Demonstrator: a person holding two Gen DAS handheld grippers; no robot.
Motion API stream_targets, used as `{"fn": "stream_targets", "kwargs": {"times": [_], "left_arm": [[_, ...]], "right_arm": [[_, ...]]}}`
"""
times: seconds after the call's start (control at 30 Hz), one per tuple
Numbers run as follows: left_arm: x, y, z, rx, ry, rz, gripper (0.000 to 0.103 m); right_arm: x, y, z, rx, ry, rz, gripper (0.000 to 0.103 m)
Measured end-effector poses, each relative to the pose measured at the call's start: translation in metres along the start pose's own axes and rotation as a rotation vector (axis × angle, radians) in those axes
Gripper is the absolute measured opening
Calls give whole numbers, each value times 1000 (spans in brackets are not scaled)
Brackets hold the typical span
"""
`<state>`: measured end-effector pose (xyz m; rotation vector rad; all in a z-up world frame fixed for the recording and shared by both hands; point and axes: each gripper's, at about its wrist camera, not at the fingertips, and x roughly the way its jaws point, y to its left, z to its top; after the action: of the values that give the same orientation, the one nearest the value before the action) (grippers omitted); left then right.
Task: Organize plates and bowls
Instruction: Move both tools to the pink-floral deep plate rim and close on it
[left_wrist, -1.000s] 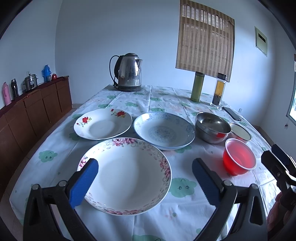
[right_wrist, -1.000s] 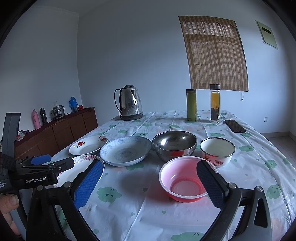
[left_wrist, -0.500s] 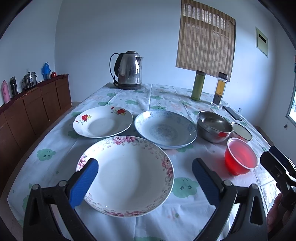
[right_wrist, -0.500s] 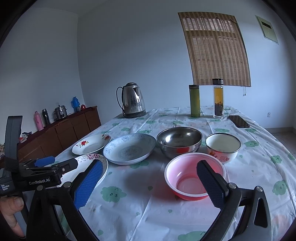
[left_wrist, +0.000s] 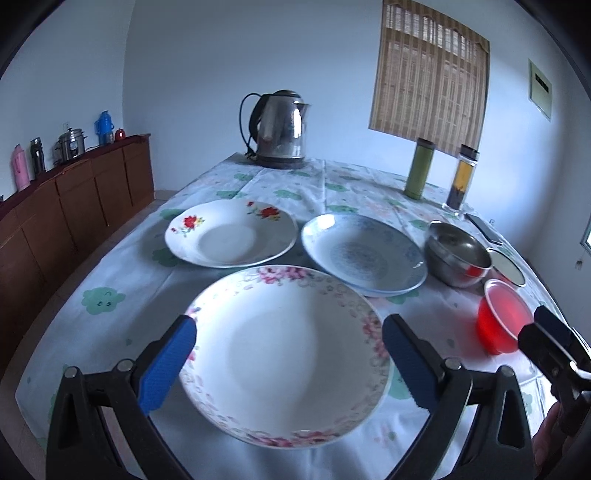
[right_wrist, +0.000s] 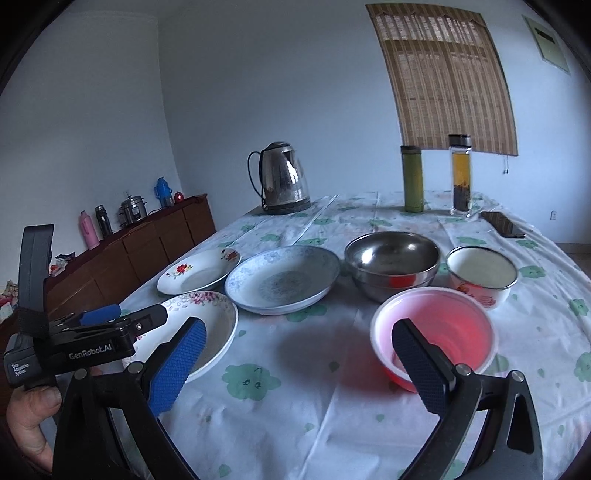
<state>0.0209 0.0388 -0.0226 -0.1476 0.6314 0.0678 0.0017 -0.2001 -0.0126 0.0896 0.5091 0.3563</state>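
pink-flowered plate (left_wrist: 284, 354) lies between open left tongs (left_wrist: 288, 360) fingers.

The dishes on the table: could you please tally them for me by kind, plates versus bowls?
Plates: 3, namely the pink-flowered white plate, the red-flowered white plate and the blue-patterned plate.
Bowls: 3, namely the stainless steel bowl, the white enamel bowl and the red plastic bowl.
Total: 6 dishes.
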Motion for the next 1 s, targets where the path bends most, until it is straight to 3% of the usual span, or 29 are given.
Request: {"fn": "stream_targets", "kwargs": {"times": [0.13,0.3,0.43,0.67,0.83,1.0], "left_arm": [[4,16,2,-20,-2,13,96],[11,39,4,-51,16,36,85],[19,56,6,-77,39,54,74],[35,77,3,-105,98,72,56],[45,92,2,-136,142,63,55],[54,93,-1,-128,183,45,42]], "right_arm": [[20,11,4,-26,47,29,86],[41,29,10,-51,91,82,84],[61,41,14,-75,130,99,72],[101,51,19,-84,202,102,69],[124,60,18,-101,259,83,67],[137,62,14,-104,298,91,66]]}}
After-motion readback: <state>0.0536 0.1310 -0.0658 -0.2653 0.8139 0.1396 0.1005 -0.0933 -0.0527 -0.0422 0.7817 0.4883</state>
